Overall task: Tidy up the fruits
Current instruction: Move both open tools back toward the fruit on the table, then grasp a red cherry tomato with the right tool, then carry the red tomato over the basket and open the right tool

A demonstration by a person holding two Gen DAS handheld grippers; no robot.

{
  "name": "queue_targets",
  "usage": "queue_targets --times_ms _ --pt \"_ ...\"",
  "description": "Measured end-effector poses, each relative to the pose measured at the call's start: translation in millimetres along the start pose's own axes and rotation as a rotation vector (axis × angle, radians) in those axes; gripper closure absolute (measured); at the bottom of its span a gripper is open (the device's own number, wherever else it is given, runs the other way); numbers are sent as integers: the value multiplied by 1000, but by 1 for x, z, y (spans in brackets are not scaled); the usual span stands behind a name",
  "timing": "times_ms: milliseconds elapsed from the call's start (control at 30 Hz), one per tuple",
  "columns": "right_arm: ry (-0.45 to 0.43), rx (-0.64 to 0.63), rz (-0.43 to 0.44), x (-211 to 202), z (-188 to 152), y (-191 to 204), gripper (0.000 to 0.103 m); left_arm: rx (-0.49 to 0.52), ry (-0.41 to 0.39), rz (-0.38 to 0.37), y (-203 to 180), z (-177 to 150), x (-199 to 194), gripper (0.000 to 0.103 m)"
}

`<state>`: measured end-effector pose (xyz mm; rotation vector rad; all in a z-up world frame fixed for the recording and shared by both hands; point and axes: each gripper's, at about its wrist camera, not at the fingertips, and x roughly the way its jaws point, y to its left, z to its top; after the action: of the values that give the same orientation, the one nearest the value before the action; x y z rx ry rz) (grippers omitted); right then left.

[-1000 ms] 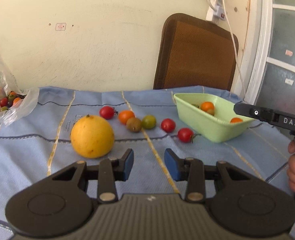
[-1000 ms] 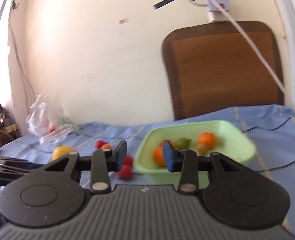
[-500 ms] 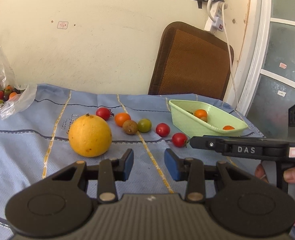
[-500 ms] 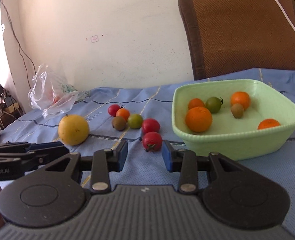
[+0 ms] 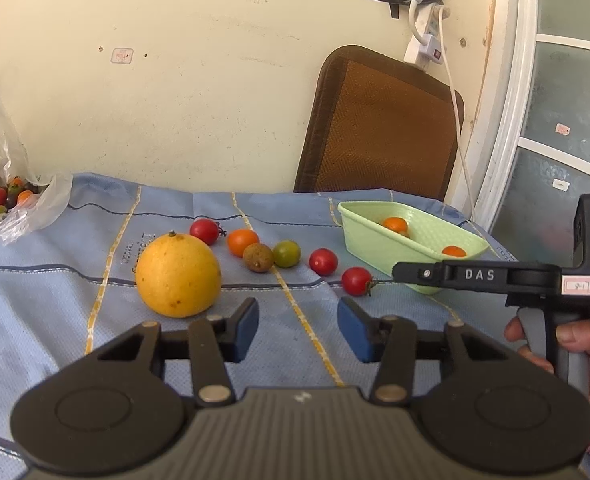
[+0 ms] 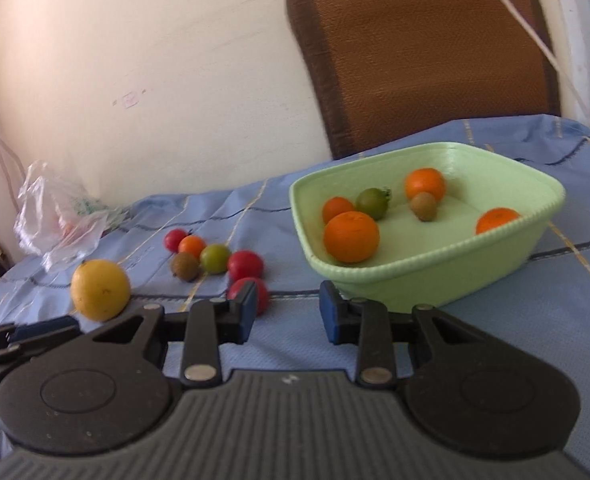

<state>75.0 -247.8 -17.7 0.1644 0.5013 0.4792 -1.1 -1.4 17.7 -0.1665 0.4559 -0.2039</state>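
Blue cloth point(image 5: 35, 320) across the table, fruit strung out on it. Large yellow fruit point(image 5: 178, 275) nearest the left gripper point(image 5: 298, 330), just ahead and left of its fingers. Behind that, a loose row: red tomato point(image 5: 204, 231), orange tomato point(image 5: 242, 242), brown fruit point(image 5: 258, 257), green tomato point(image 5: 286, 253), then two more red ones point(image 5: 323, 261), the last point(image 5: 356, 281) just short of the green tub point(image 5: 375, 240). In the tub, from the right wrist view: big orange point(image 6: 351, 237), smaller orange one point(image 6: 337, 209), green tomato point(image 6: 371, 203), another orange point(image 6: 424, 184) with a brown fruit point(image 6: 423, 206) against it, one more orange point(image 6: 497, 220) by the near right wall.

Left jaws apart and opening, nothing between the blue pads point(image 5: 245, 330), only cloth. Right gripper point(image 6: 287, 316) low over the cloth in front of the tub, jaws apart but closing, nothing gripped; nearest red tomato point(image 6: 261, 294) partly hidden behind the left pad point(image 6: 244, 318). Seen from the left wrist, right gripper reaching in from the right, tip close beside that tomato, hand point(image 5: 575, 336) on the handle. Plastic bag point(image 5: 11, 200) of small tomatoes at far left by the wall. Brown chair back point(image 5: 379, 128) behind the table.
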Motion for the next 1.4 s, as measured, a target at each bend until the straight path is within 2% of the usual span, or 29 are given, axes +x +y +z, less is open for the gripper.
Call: queue_targets --times_ms 133,267,400,500,567,600,733,900,1000,1167,1233,1400 --pt "-18 19 -10 -3 0 -5 64 -1 2 -2 0 0 0 58" --pt "3 -101 56 -1 -1 15 63 -8 6 -7 1 0 1 58" --pt "60 -230 40 20 2 38 64 -16 7 -6 3 0 1 58" --pt "123 -260 16 43 4 41 64 -20 16 -2 4 1 4 58" --pt "166 -246 36 50 5 37 70 -29 38 -8 4 3 8 58" --pt "163 -254 40 47 5 36 74 -35 46 -18 5 5 12 58" --pt "134 -297 36 19 -4 26 74 -20 60 -45 -3 25 36 58" --pt "124 -218 52 -6 -10 1 74 159 33 -56 -38 43 78 58" --pt "123 -116 85 -6 -9 -14 74 280 43 -14 -53 43 106 58" --pt "113 -103 115 -8 -9 -15 74 243 132 -16 -44 47 134 59" --pt "109 -89 123 -9 -8 -17 73 262 136 -13 -46 47 137 59" --pt "92 -68 128 -12 -8 -21 73 282 211 11 -48 46 150 59"
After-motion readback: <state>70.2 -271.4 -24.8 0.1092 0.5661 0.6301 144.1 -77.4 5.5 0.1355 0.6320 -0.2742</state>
